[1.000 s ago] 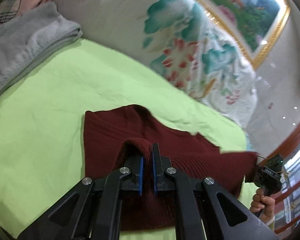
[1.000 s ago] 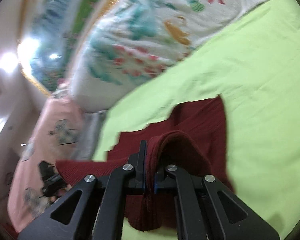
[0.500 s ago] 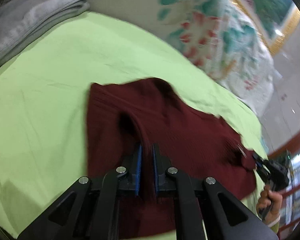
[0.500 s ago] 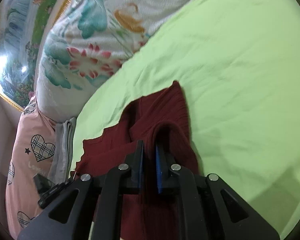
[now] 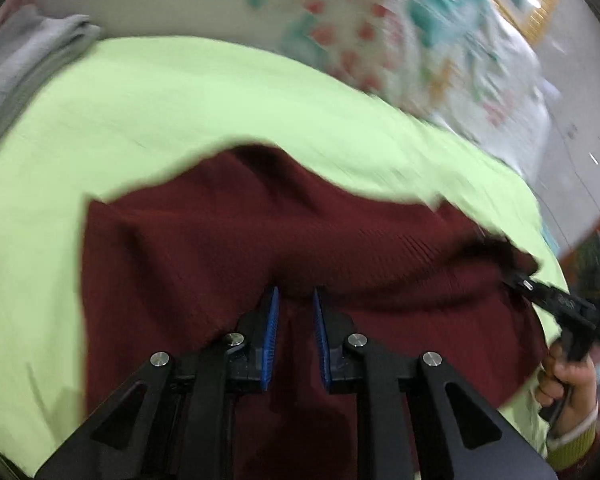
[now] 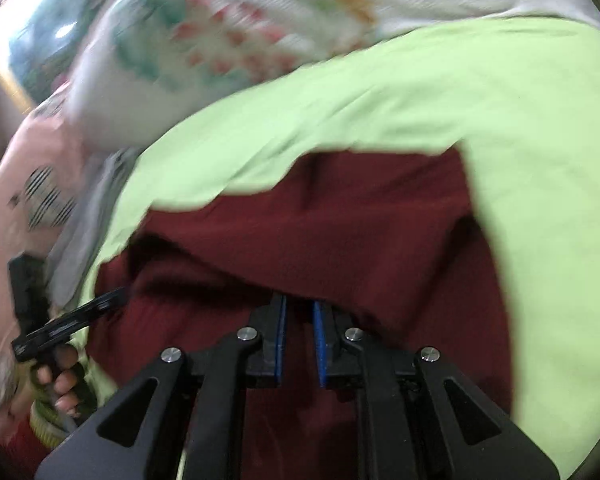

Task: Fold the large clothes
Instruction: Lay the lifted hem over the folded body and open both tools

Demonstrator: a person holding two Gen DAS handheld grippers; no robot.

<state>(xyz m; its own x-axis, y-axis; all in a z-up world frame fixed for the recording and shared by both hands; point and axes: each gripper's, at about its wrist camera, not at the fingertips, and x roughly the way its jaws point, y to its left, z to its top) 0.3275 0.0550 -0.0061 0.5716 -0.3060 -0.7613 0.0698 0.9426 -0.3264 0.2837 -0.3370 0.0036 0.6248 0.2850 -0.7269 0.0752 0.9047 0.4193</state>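
A dark red knitted sweater (image 5: pixel 260 232) lies on the light green bed sheet (image 5: pixel 140 112). It also shows in the right wrist view (image 6: pixel 340 232). My left gripper (image 5: pixel 295 296) has its blue-padded jaws a little apart just over the sweater's near folded edge, with no cloth between them. My right gripper (image 6: pixel 300 308) stands the same way over the other end. Each gripper shows in the other's view, the right one (image 5: pixel 556 304) and the left one (image 6: pixel 72 320), both at the sweater's edge.
A floral quilt (image 5: pixel 380 28) is heaped at the back of the bed. A folded grey blanket (image 5: pixel 16 64) lies at the far left. A pink pillow with hearts (image 6: pixel 28 200) sits beside it. The bed's near edge is close below.
Both grippers lowered the sweater's pinched edge forward onto the bed and opened slightly, letting the cloth go. The sweater now lies folded and flatter.
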